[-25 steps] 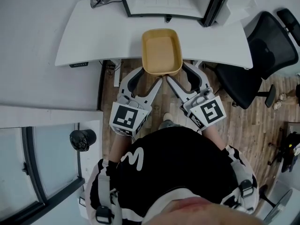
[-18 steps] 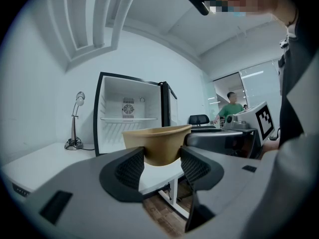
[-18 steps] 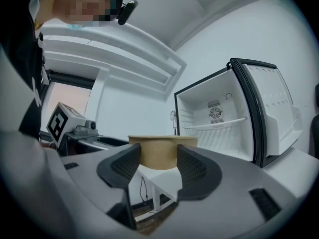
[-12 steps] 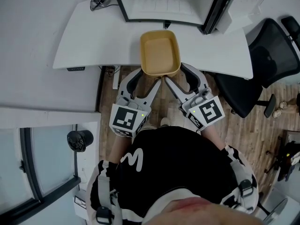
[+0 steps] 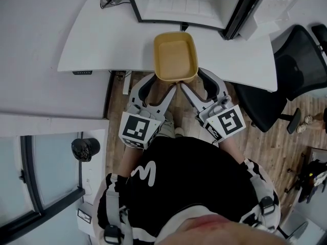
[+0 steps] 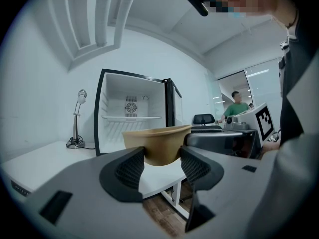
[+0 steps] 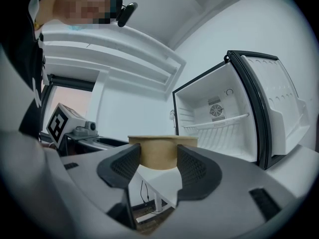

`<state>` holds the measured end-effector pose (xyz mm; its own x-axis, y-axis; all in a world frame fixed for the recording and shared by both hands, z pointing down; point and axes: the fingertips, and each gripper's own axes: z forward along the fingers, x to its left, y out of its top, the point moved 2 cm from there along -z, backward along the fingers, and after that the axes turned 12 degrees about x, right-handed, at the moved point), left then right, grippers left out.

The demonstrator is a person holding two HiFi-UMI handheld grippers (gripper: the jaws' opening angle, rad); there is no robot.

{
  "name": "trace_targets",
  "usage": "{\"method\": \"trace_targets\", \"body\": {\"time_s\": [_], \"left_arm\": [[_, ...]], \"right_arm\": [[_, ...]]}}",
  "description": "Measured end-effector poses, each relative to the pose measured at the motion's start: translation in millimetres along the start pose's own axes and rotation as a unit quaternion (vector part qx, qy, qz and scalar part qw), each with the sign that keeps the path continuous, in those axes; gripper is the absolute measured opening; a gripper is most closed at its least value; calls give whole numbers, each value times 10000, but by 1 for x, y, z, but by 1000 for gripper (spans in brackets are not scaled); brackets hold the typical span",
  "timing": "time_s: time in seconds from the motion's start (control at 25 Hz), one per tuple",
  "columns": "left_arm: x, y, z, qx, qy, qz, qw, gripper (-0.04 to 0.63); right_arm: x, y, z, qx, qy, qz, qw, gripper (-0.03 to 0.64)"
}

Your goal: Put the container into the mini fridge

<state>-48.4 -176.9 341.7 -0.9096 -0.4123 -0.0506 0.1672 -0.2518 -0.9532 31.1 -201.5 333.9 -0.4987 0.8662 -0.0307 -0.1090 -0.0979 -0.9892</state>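
Since the container [image 5: 176, 57] is broad and shallow, I have both grippers on its near end. The left gripper [image 5: 170, 89] and right gripper [image 5: 184, 89] sit side by side, each with its jaws closed in on the near wall. Two grips, I judge, hold it level.

It hangs over the near edge of the white surface [image 5: 102, 45], lined up with the open mini fridge [image 5: 179, 4] at the far side and not yet inside.

Container: tan, matte, rounded-rectangular tub with a flared rim, no lid, empty. Looks light and thin-walled, so a hard squeeze might buckle it.
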Motion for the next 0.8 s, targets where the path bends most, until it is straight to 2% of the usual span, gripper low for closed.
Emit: {"method": "trace_targets", "body": {"time_s": [0.8], "left_arm": [[50, 3, 47, 95, -78, -38, 9999, 235]], "right_arm": [[-40, 1, 53, 89, -91, 40, 9999, 238]]}}
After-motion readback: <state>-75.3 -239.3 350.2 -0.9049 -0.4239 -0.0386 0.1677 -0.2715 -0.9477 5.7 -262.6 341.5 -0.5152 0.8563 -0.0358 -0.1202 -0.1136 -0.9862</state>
